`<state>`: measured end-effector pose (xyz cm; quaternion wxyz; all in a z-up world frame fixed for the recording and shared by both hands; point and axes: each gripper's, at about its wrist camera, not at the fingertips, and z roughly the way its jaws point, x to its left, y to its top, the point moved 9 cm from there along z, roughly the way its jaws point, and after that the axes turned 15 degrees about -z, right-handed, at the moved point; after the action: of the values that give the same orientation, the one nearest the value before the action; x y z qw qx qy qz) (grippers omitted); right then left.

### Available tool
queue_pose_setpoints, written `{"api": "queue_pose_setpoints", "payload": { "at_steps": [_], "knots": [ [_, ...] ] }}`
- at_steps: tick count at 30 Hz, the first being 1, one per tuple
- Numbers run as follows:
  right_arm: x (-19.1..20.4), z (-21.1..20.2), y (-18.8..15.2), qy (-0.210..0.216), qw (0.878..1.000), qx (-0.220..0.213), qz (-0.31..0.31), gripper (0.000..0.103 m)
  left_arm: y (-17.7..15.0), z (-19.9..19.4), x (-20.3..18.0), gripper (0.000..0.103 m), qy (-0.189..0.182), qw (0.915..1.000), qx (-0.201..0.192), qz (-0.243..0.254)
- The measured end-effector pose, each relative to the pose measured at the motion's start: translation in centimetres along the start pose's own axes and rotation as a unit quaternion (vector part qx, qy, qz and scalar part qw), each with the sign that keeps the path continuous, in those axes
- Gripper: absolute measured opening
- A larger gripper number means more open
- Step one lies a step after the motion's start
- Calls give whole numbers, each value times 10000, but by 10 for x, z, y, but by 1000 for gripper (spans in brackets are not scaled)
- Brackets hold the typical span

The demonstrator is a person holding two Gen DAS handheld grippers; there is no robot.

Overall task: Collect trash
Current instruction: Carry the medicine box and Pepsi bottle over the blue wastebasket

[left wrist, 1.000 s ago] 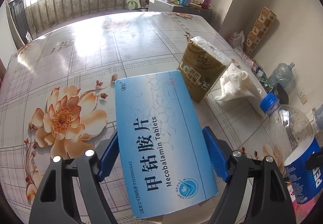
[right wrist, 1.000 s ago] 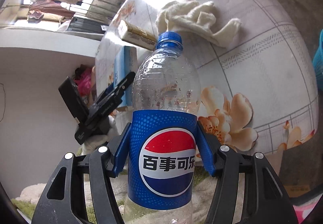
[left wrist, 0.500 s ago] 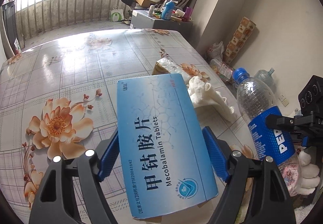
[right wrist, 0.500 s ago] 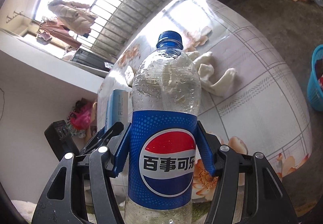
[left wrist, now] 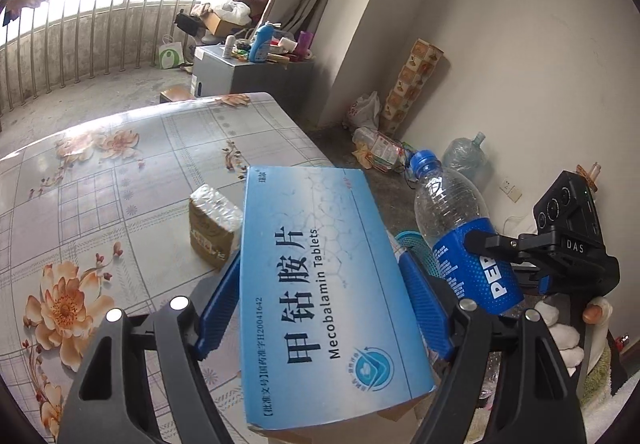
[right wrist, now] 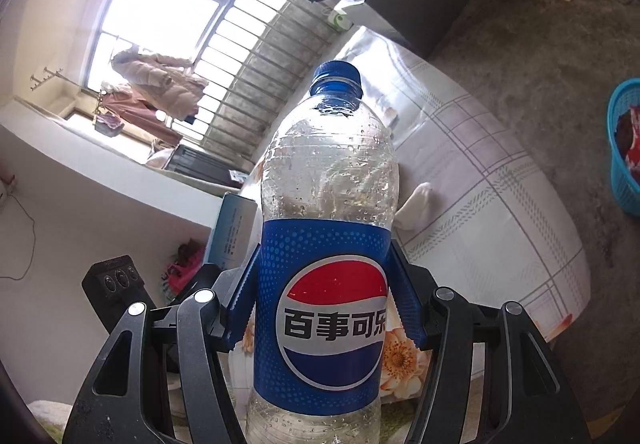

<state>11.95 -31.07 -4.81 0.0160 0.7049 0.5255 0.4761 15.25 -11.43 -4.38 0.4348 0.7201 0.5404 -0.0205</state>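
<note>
left gripper (left wrist: 320, 308) fingers clamped on blue tablet box (left wrist: 324, 284), right gripper (right wrist: 324, 300) fingers clamped on pepsi bottle (right wrist: 326, 244); both lifted clear above tabletop (left wrist: 120, 180). carry level toward blue basket (right wrist: 624, 148) on floor past tabletop edge; keep bottle apart from box; open floor around basket.

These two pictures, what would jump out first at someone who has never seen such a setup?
Filling the left view, a flat light-blue cardboard tablet box printed "Mecobalamin Tablets" is clamped between the blue pads of the left tool. In the right view, a clear plastic Pepsi bottle with a blue cap and blue label stands upright in the right tool. Behind both lies the flower-patterned table, with a blue plastic basket on the floor beyond.
</note>
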Motion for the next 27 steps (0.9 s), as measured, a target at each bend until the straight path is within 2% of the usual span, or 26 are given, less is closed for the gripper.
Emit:
{"api": "queue_pose_setpoints", "payload": {
  "at_steps": [9,17,22,24,27],
  "knots": [
    [-50,-57,2,-85,9956,-738,571,57,17,41,-86,75,-461,9960,366,670],
    [-116,-104,-9,-466,9813,-1263,1375,57,15,106,-170,75,-708,9856,958,1201],
    [-162,-123,-26,-529,9643,-1517,2107,57,4,160,-220,75,-904,9735,1569,1399],
    [-183,-126,-32,-475,9545,-1585,2480,57,-4,184,-239,75,-899,9681,1798,1495],
    [-219,-129,-48,-256,9333,-1697,3154,57,-20,220,-265,75,-870,9574,2112,1765]
  ]
}}
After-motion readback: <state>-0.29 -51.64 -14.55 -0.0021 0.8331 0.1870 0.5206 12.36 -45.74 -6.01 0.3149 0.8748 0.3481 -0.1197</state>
